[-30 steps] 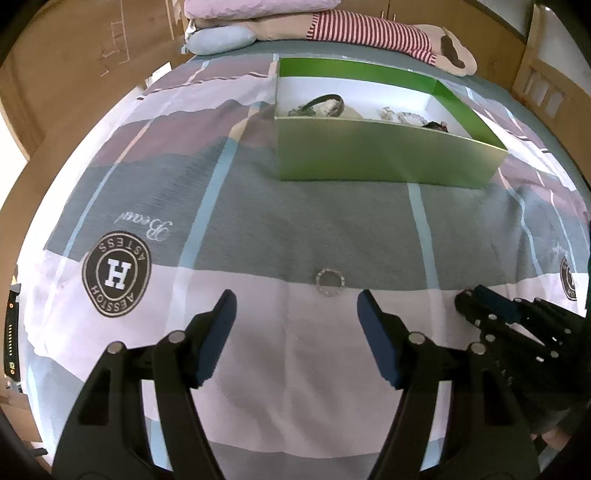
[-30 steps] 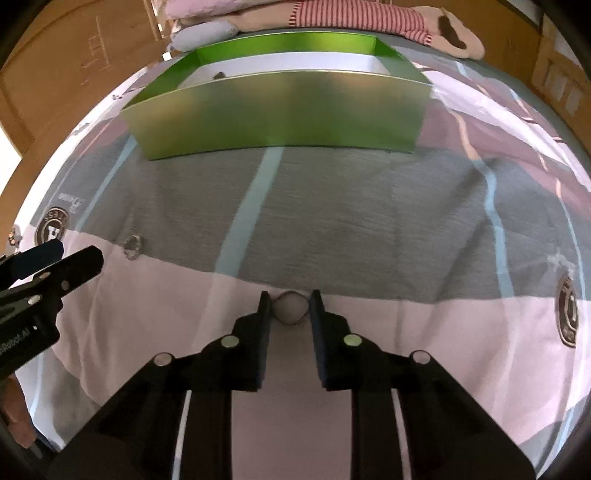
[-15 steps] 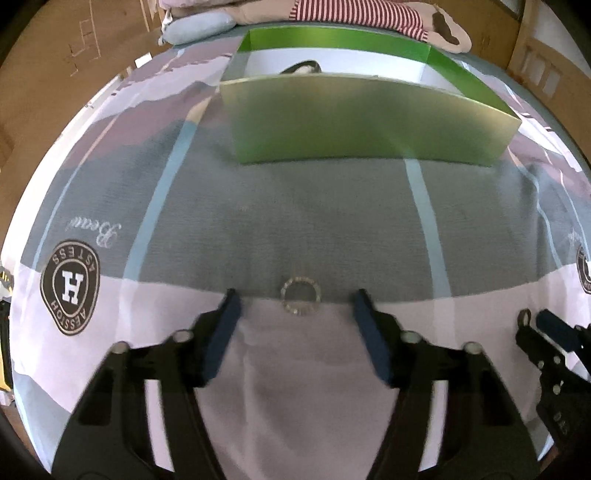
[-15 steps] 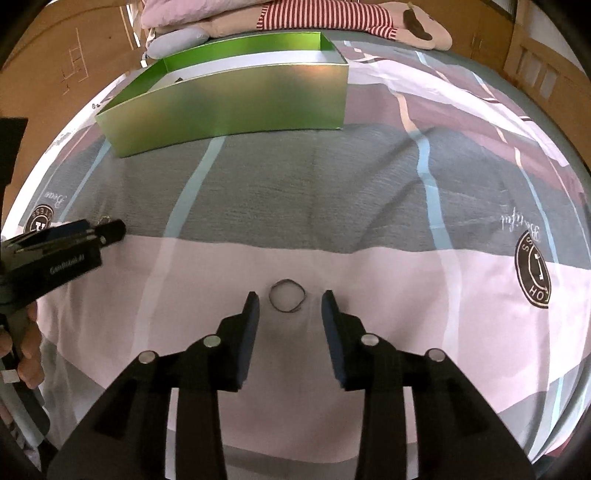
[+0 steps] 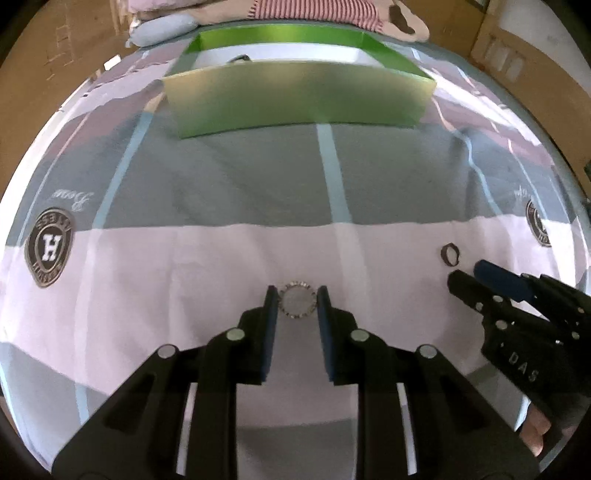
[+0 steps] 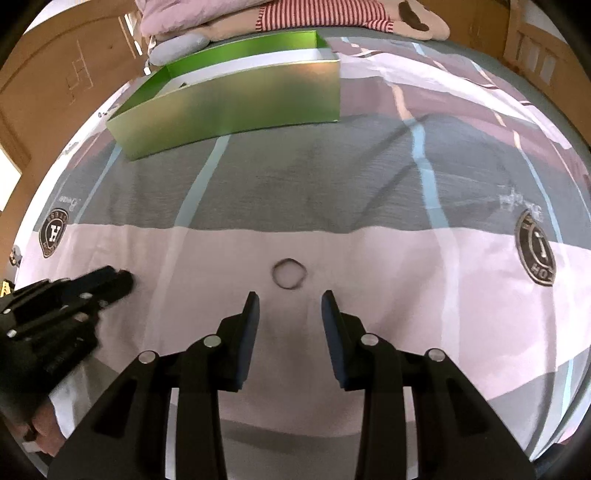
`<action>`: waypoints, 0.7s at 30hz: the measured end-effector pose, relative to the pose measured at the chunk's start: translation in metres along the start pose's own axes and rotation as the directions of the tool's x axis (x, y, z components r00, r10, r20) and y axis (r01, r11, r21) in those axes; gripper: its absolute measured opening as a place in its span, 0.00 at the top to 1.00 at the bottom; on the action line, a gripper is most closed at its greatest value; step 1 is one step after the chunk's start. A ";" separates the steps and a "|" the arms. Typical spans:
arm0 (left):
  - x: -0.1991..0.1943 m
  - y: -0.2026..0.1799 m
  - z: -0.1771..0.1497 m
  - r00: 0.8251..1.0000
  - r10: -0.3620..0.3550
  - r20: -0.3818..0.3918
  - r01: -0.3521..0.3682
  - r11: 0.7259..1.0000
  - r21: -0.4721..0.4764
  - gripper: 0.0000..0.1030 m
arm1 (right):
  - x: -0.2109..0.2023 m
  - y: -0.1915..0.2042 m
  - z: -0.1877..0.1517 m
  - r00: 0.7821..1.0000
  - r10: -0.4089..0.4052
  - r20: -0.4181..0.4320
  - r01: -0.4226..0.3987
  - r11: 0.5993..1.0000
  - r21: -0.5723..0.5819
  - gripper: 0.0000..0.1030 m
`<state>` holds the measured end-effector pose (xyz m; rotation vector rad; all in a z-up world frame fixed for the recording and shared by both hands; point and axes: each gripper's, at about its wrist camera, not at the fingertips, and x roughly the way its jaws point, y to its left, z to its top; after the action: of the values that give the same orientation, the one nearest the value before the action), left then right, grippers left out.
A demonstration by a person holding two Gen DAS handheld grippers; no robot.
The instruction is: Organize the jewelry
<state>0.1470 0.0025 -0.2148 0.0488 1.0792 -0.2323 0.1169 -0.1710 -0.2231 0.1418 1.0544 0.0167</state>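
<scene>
A silver beaded ring (image 5: pixel 297 300) lies on the pink band of the bedspread, between the fingertips of my left gripper (image 5: pixel 297 297). Its jaws are closing, and the blue pads (image 5: pixel 272 306) touch the ring on both sides. A thin dark ring (image 6: pixel 290 274) lies flat just beyond my right gripper (image 6: pixel 290 300), which is open with nothing between its fingers. In the left wrist view the thin ring (image 5: pixel 450 254) sits just past the right gripper (image 5: pixel 476 275). The left gripper (image 6: pixel 118 282) shows at the left of the right wrist view. The green box (image 5: pixel 295 99) stands farther up the bed.
The green box (image 6: pixel 236 107) is open-topped and a dark piece (image 5: pixel 240 59) shows over its wall. Pillows and a striped plush (image 6: pixel 321 14) lie at the head of the bed. Round badges (image 5: pixel 48 247) are printed on the bedspread. Wooden panels surround the bed.
My left gripper moved forward until the beaded ring sat between its fingers, and the jaws narrowed onto it. My right gripper let go of the thin ring, opened and drew back from it.
</scene>
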 end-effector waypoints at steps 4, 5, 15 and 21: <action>-0.018 0.011 -0.001 0.999 0.009 0.039 -0.007 0.999 -0.043 0.52 | -0.008 -0.006 0.000 1.000 -0.014 0.010 0.014 1.000 0.001 0.66; -0.020 0.013 -0.002 0.999 0.010 0.041 -0.009 0.999 -0.045 0.52 | -0.007 -0.006 0.000 1.000 -0.016 0.010 0.016 1.000 -0.003 0.66; 0.003 -0.006 -0.012 0.999 0.031 -0.008 -0.031 0.999 0.015 0.52 | 0.003 0.003 0.003 0.999 -0.049 -0.007 0.049 0.998 -0.032 0.66; 0.010 0.007 -0.012 0.993 0.116 -0.006 -0.116 0.993 -0.008 0.55 | 0.001 0.001 0.003 0.999 -0.045 -0.009 0.045 0.999 -0.018 0.66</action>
<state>0.1425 0.0092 -0.2295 0.1049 1.0786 -0.1231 0.1197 -0.1703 -0.2227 0.1017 1.0660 -0.0142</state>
